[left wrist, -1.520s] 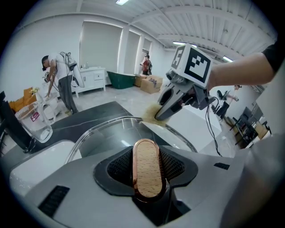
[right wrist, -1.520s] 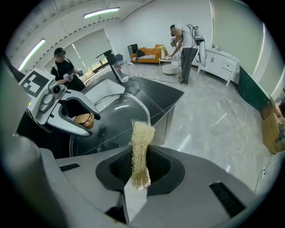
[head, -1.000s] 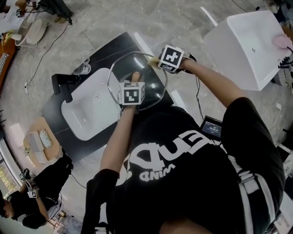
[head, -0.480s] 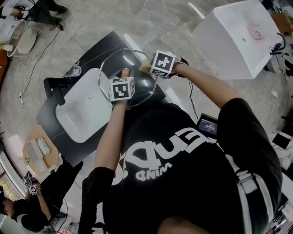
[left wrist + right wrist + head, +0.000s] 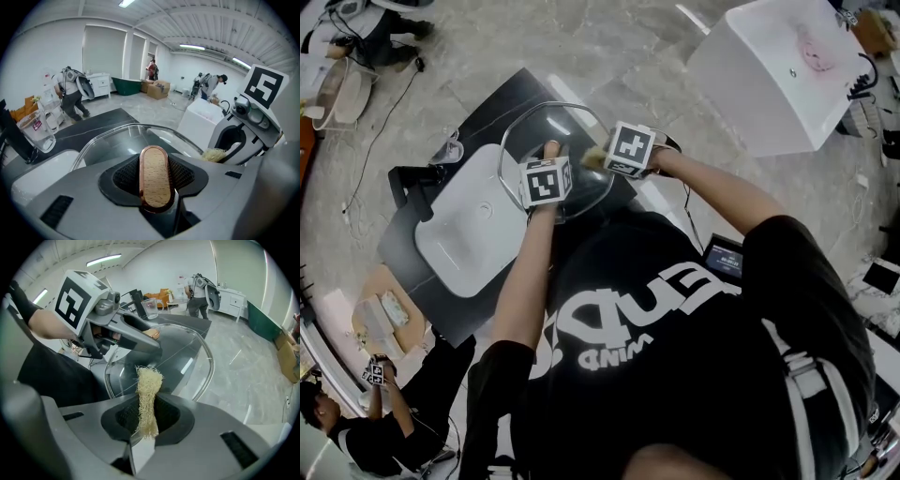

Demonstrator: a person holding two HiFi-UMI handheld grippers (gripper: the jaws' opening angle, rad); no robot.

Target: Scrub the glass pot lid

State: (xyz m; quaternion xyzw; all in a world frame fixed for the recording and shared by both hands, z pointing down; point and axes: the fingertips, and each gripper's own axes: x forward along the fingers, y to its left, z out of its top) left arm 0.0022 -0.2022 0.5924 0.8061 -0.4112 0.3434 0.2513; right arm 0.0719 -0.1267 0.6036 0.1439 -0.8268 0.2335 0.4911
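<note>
- My left claw [image 5: 154, 199] is clamped on the lid's wooden knob [image 5: 154, 171] and holds the lid [image 5: 581, 141] tilted over the bench's [image 5: 502, 103] right end.
- My right claw [image 5: 147, 423] pinches a scrubber [image 5: 149, 383] by the rim; I can't tell whether it touches the glass.
- I judge scrubbing is in hand; the next move is to press and sweep across the glass.
- Beyond, the sink [image 5: 459, 234] looks empty, as does the jug [image 5: 450, 148] at the far edge.

Both forearms [image 5: 525, 272] bare, stretched forward and converging, left gripper [image 5: 550, 152] pitched down, jaws clamped on knob [image 5: 154, 178], right gripper [image 5: 596, 157] just to its right, also pitched down, jaws pinching scrubber [image 5: 149, 390]
</note>
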